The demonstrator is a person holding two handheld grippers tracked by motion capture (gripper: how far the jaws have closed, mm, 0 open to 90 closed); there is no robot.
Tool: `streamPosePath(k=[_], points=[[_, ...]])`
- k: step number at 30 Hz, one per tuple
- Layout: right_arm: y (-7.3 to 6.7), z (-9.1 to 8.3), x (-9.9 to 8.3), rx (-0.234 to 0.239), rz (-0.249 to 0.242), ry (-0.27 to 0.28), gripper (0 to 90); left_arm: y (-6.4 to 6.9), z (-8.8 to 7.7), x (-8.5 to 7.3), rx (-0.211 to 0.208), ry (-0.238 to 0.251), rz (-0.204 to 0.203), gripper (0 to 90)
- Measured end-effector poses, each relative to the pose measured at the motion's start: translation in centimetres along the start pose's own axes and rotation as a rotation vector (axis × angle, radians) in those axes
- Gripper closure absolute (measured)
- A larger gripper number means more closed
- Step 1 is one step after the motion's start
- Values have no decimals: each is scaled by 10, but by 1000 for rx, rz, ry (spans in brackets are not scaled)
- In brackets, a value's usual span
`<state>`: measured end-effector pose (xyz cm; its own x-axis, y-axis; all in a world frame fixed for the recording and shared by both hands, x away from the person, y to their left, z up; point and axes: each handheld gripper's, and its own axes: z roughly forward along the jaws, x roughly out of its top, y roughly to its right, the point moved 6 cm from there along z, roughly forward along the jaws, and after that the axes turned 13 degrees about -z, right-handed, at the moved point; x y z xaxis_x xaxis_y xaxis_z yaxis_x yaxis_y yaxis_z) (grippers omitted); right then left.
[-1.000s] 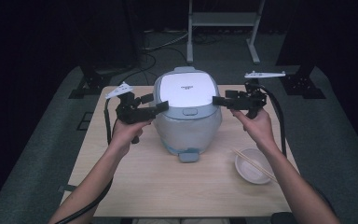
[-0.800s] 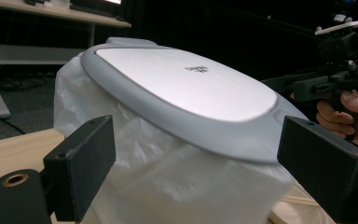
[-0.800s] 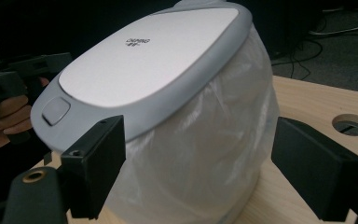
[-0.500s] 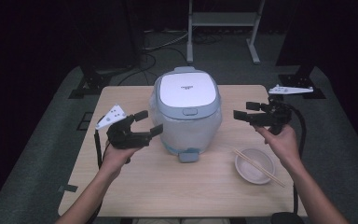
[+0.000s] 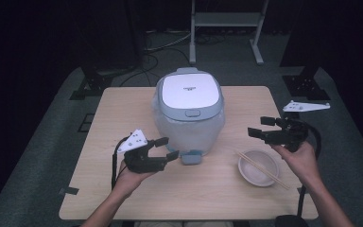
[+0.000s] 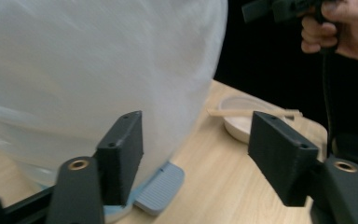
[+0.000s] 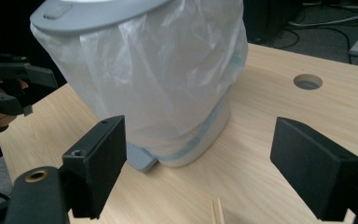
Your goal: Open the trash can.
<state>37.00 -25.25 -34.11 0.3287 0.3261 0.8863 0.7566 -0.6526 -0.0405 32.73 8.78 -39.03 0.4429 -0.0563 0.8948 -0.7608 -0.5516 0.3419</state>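
Observation:
A pale blue pedal bin (image 5: 189, 111) with a white lid and a clear plastic liner stands mid-table; its pedal (image 5: 191, 157) points toward the person. My left gripper (image 5: 167, 148) sits low at the bin's front left, right beside the pedal. Its jaws have just been closing; they stand apart with nothing between them. In the left gripper view (image 6: 200, 154) the liner-covered wall (image 6: 98, 70) and the pedal (image 6: 161, 186) lie just beyond the jaws. My right gripper (image 5: 261, 126) hovers open to the bin's right, and in the right gripper view (image 7: 205, 163) it faces the bin (image 7: 158, 79).
A white bowl (image 5: 257, 168) with chopsticks (image 5: 262, 169) across it sits front right, below the right hand. A cable hole (image 7: 307, 81) is cut in the tabletop beyond the bin. Dark floor, stands and cables surround the table.
Both grippers have left the sides of the lid. The left one has dropped toward the person to the pedal, with its jaws narrower. The right one has swung out right, above the bowl.

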Motion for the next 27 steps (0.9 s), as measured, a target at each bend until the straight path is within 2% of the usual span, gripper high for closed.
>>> streamPosePath(k=[5, 6, 9, 11, 14, 17, 18, 21, 27], points=[[-1, -5, -10, -1, 5, -6, 169, 3, 11, -15, -14, -39, 13, 452], [-2, -8, -15, -4, 4, -13, 170, 3, 15, -20, -22, -52, 7, 502], [-3, -10, -21, -9, 0, -23, 170, 2, 27, -34, -27, -91, 17, 558], [-4, -12, -26, -8, 2, -30, 170, 2, 30, -37, -24, -95, 22, 599], [-4, -14, -33, -9, 9, -29, 170, 1, 43, -49, -13, -131, 45, 672], [-4, -14, -36, -10, 13, -26, 170, -2, 50, -56, -13, -154, 53, 759], [-4, -15, -39, -9, 22, -24, 171, -5, 57, -62, 2, -176, 73, 774], [-3, -15, -44, -10, 27, -29, 171, -10, 67, -68, 20, -184, 62, 788], [-2, -15, -52, -18, 27, -36, 171, -23, 84, -72, 73, -201, 70, 845]])
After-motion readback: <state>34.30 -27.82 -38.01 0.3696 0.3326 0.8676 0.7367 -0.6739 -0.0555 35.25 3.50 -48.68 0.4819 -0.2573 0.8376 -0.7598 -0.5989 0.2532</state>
